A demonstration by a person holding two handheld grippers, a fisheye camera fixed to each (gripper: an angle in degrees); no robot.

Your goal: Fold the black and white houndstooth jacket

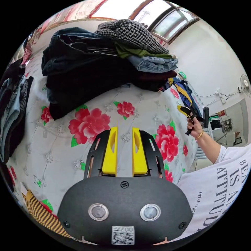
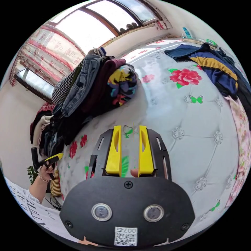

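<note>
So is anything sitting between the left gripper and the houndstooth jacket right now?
Nothing visible blocks it. The houndstooth jacket lies on top of the clothes pile, uncovered; bare floral bedspread separates it from the empty left gripper.

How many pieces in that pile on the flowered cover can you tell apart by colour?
Black and white houndstooth jacket: 1
Green garment: 1
Blue denim garment: 1
Maroon garment: 1
Multicoloured print garment: 1
Dark garments: too bunched to count
Total told apart: 5, the dark ones left out.
</note>
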